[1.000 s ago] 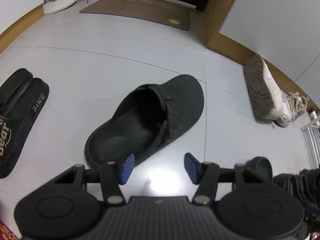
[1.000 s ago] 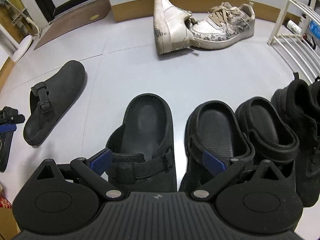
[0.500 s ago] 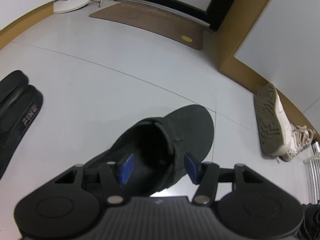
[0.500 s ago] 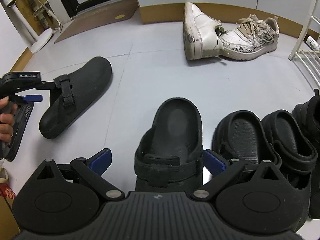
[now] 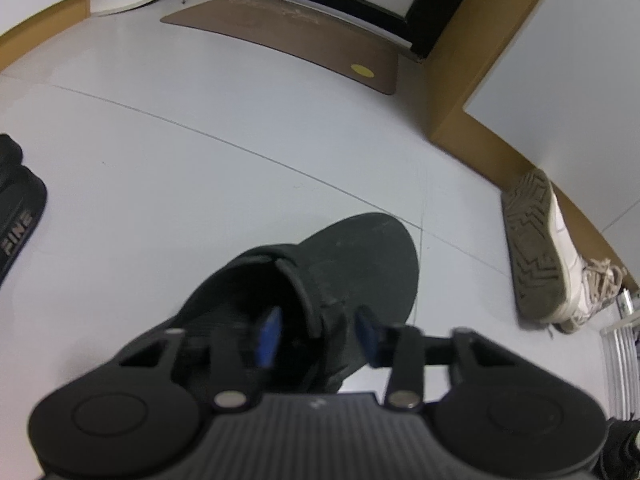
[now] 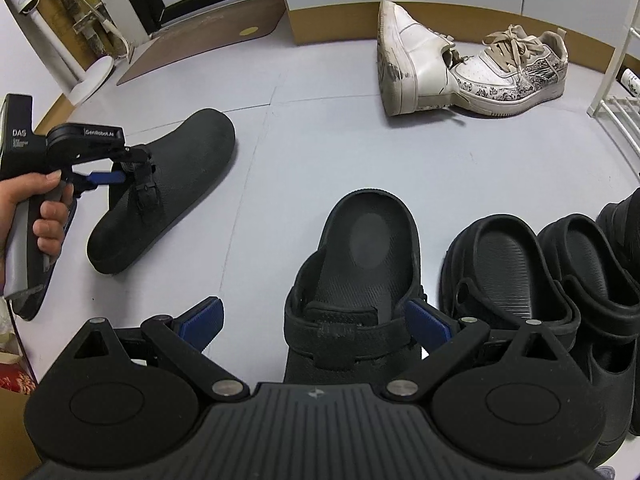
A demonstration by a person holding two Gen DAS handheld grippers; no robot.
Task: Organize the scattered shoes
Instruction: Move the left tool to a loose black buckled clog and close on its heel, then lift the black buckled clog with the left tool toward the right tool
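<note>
My left gripper (image 5: 318,336) sat low in the left wrist view, its jaws closing over the strap side of the black clog (image 5: 320,280): one blue pad was inside the shoe's opening and the other outside the upper, and motion blur kept me from telling whether they already pressed it. The clog's heel was hidden behind my gripper body. At the left edge a black slide (image 5: 16,216) was cut off, only part of its lettering readable. At the right edge a white sneaker (image 5: 540,248) lay on its side, sole toward me.

In the right wrist view my right gripper (image 6: 314,320) was spread wide and held nothing, with a second black clog (image 6: 360,272) between its pads, the right pad just beside it. Farther right, more dark shoes (image 6: 532,276) ran off the frame. My left hand (image 6: 36,208) showed at the left edge.
</note>
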